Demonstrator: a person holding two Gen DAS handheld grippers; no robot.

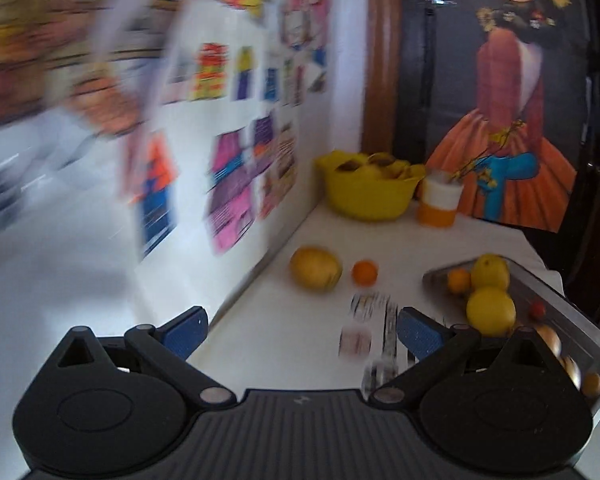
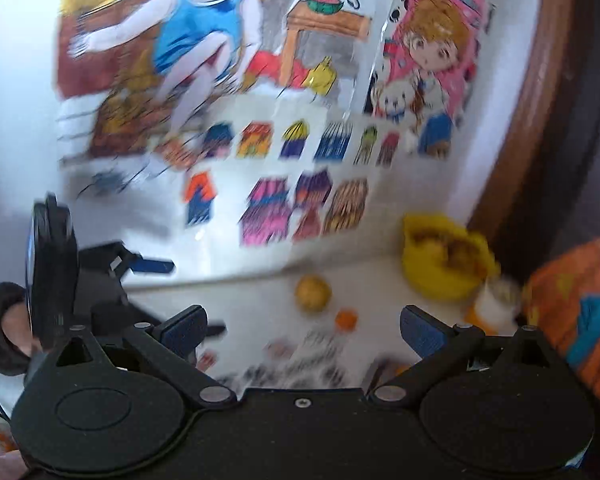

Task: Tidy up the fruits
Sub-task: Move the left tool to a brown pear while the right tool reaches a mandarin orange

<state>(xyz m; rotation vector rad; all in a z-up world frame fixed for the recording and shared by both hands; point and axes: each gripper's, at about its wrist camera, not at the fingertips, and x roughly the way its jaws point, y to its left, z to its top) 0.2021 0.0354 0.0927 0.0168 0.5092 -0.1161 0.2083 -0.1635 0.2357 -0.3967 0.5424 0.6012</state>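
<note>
A: What fruit can you see?

B: In the left camera view, a big yellow fruit (image 1: 316, 268) lies on the white table (image 1: 284, 336), near the middle of the frame. A small orange (image 1: 365, 273) sits just beside it, on its right.

A: Is there more?

B: Yes. A metal tray (image 1: 572, 312) is at the right edge. It has two big lemons (image 1: 490, 292) in it, one behind the other and touching. A little orange fruit (image 1: 459, 280) sits on the left of the back lemon. More small fruit lie lower in the tray, but they are too blurry to tell.

A: What is at the back of the table?

B: A yellow bowl (image 1: 366, 200) with fruit in it, up by the wall. A white and orange cup (image 1: 439, 202) stands just to its right.

A: What are the grippers doing?

B: The left gripper (image 1: 302, 330) has its blue fingers (image 1: 184, 330) wide apart, and they hold nothing. The right gripper (image 2: 302, 330) is the same, with its fingers (image 2: 422, 334) spread and empty.

A: Can the right camera see the other gripper?

B: Yes, it shows at the left side of that frame. The same big yellow fruit and small orange lie in the middle there, all blurry.

A: What is on the wall?

B: Lots of bright drawings (image 2: 284, 208).
</note>
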